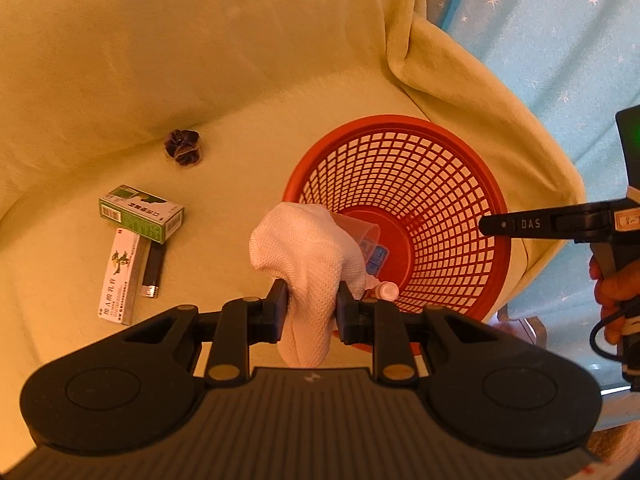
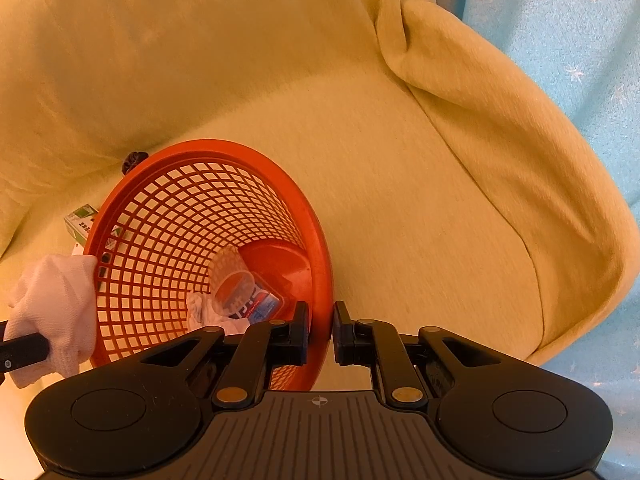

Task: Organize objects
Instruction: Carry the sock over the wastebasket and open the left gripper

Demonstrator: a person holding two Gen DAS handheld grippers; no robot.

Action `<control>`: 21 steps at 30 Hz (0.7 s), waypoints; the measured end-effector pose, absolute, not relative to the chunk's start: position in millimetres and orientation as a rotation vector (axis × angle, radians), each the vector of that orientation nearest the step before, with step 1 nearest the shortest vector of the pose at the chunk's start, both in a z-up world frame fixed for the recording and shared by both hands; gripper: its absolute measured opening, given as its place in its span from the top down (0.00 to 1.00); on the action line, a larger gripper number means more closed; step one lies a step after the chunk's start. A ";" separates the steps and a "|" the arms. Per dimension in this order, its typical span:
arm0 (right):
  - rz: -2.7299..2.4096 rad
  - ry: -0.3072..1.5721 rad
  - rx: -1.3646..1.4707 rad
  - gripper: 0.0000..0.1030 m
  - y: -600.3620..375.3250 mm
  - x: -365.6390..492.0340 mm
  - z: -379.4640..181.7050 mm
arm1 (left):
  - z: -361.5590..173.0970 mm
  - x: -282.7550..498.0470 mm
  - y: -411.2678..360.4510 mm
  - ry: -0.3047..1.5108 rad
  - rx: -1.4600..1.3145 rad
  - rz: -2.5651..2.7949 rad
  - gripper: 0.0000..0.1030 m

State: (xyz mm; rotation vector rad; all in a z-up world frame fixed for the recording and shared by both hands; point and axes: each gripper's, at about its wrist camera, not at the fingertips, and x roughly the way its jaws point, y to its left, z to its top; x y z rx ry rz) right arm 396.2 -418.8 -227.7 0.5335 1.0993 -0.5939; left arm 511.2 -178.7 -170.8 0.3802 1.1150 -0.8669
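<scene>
A white cloth (image 1: 308,264), lower centre of frame, was pinched in the left hand-held gripper (image 1: 310,308) beside the tilted red basket (image 1: 472,148), whose rim was clamped by the right hand-held gripper (image 2: 320,332); the trailing cloth could have snagged the rim and fallen outside.

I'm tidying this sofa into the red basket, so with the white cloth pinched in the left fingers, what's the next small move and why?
Probably carry the white cloth forward over the red basket's rim and then open the left gripper. The cloth hangs just at the near edge, not yet inside, while the right gripper is clamped on the rim, steadying the tilted basket.
</scene>
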 end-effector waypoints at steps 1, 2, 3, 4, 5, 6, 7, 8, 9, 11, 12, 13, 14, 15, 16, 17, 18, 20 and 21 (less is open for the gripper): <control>-0.595 1.101 0.530 0.92 -418.6 396.3 -227.8 | -171.6 511.2 -180.6 1.119 0.381 -0.866 0.80; -0.596 1.101 0.528 0.92 -418.7 396.1 -228.0 | -172.1 511.1 -182.4 1.122 0.379 -0.867 0.80; -0.596 1.101 0.527 0.92 -418.9 395.9 -228.2 | -172.5 511.2 -184.0 1.127 0.378 -0.868 0.80; -0.597 1.101 0.527 0.92 -419.1 395.7 -228.3 | -173.0 510.9 -186.1 1.131 0.379 -0.870 0.80; -0.598 1.101 0.527 0.92 -419.0 395.6 -228.6 | -173.6 510.5 -187.9 1.134 0.381 -0.872 0.80; -0.597 1.101 0.525 0.92 -418.6 395.8 -228.8 | -174.5 510.3 -189.9 1.138 0.384 -0.872 0.80; -0.597 1.102 0.524 0.92 -418.4 395.9 -229.0 | -175.4 510.4 -191.7 1.143 0.386 -0.872 0.80; -0.597 1.101 0.523 0.92 -418.2 396.0 -229.1 | -176.2 510.4 -193.6 1.147 0.386 -0.873 0.80; -0.597 1.101 0.523 0.92 -418.2 396.0 -229.1 | -176.8 510.1 -195.4 1.149 0.385 -0.873 0.80; -0.597 1.101 0.524 0.92 -418.0 396.0 -229.4 | -177.8 510.3 -198.5 1.153 0.383 -0.874 0.80; -0.599 1.101 0.523 0.92 -417.9 396.1 -229.4 | -178.4 510.4 -200.2 1.155 0.380 -0.874 0.80; -0.600 1.101 0.522 0.92 -417.8 396.0 -229.4 | -178.7 510.6 -201.9 1.156 0.378 -0.876 0.80; -0.600 1.101 0.523 0.92 -417.7 395.7 -229.5 | -178.9 511.0 -203.3 1.157 0.374 -0.877 0.80; -0.600 1.101 0.523 0.92 -417.8 395.6 -229.6 | -179.2 511.4 -204.7 1.157 0.372 -0.878 0.80; -0.601 1.101 0.523 0.92 -417.7 395.8 -229.7 | -179.6 511.6 -206.2 1.156 0.372 -0.879 0.80; -0.601 1.102 0.523 0.92 -417.6 395.5 -229.6 | -179.9 511.8 -207.6 1.156 0.372 -0.879 0.80; -0.603 1.102 0.524 0.92 -417.7 395.3 -229.7 | -180.4 512.0 -208.9 1.156 0.371 -0.880 0.80; -0.601 1.102 0.524 0.92 -417.5 394.8 -229.6 | -181.2 512.4 -210.7 1.159 0.370 -0.882 0.80; -0.601 1.103 0.524 0.92 -417.5 394.7 -229.6 | -181.7 512.7 -211.4 1.161 0.370 -0.882 0.80</control>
